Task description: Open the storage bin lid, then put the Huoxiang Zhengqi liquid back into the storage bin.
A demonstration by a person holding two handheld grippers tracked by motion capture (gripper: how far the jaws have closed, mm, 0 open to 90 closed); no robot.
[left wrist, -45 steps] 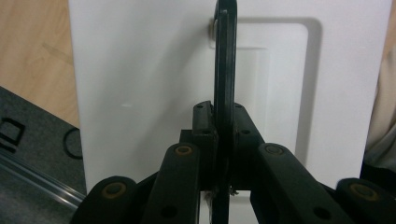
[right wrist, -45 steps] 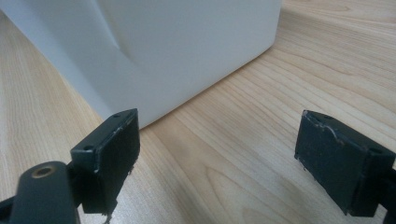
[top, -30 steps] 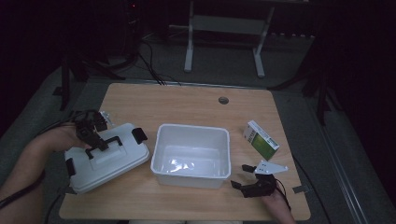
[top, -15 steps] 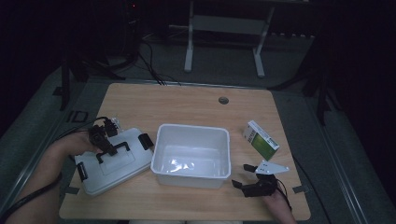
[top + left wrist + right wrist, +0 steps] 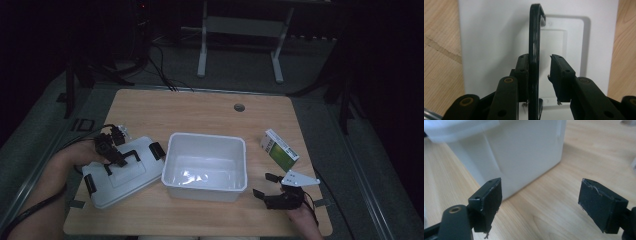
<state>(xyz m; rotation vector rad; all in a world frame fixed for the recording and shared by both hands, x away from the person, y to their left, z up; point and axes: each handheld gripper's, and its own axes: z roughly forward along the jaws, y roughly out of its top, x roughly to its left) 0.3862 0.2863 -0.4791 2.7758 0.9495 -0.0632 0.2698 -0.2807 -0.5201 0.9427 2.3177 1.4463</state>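
Note:
A white lid (image 5: 125, 182) with a black handle (image 5: 122, 157) and black clips lies at the table's left. My left gripper (image 5: 111, 152) is over it and open. In the left gripper view the upright handle (image 5: 534, 37) stands between the jaws of the left gripper (image 5: 540, 58), touching one pad (image 5: 522, 67), with a gap to the other. A white open bin (image 5: 205, 136) stands in the middle with nothing in it. My right gripper (image 5: 261, 184) rests open by the bin's near right corner. In the right gripper view the right gripper (image 5: 541, 187) has bare wood between its jaws, and the bin wall (image 5: 524, 145) is just ahead.
A green and white carton (image 5: 279, 149) lies right of the bin. The wooden table (image 5: 200, 110) has a cable hole (image 5: 239, 107) near its far edge. Cables trail off the left side. The floor and a white stand lie beyond.
My left gripper has come from the lid's far left corner onto the handle, and the lid has shifted slightly right. The right gripper has stayed put.

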